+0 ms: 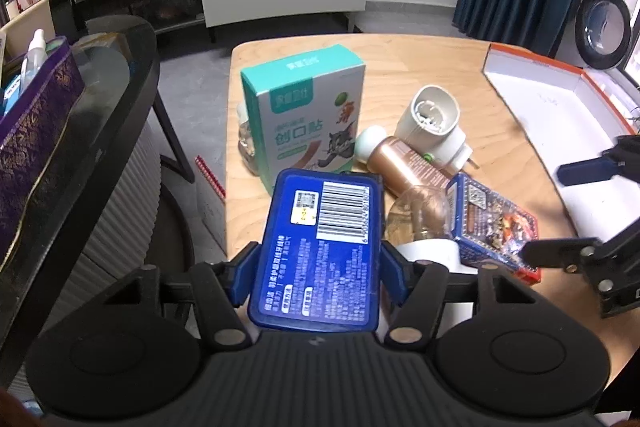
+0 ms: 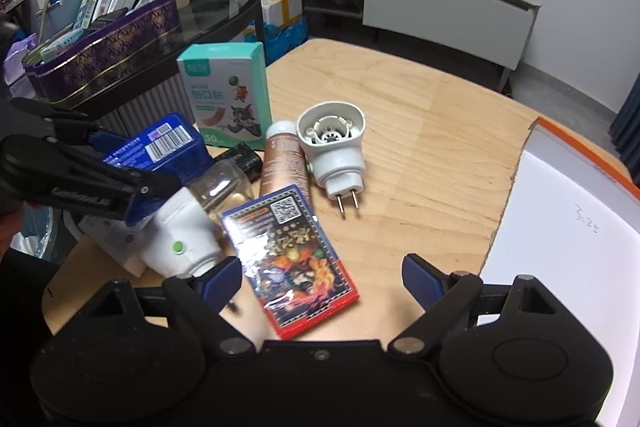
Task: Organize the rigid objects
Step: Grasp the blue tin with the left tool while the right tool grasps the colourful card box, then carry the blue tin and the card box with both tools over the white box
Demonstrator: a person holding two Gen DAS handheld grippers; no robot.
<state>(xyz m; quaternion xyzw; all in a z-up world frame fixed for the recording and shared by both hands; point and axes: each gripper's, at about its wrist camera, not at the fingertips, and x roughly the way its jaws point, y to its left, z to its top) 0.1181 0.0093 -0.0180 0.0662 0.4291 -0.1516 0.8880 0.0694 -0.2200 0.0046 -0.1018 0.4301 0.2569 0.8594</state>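
Blue box [image 1: 320, 251] with a barcode label is clamped flat, label side up, above the near end of the pile on the wooden table. Teal bandage box [image 1: 306, 115] with a cartoon cat stands upright at the table's left edge. Copper-colored bottle [image 2: 283, 163] with a white cap lies on its side, touching the white plug-in vaporizer [image 2: 334, 147], which lies with prongs pointing toward the right wrist camera. A glossy card pack [image 2: 292, 259] lies flat just beside a second white vaporizer [image 2: 180, 239] with a clear bottle attached.
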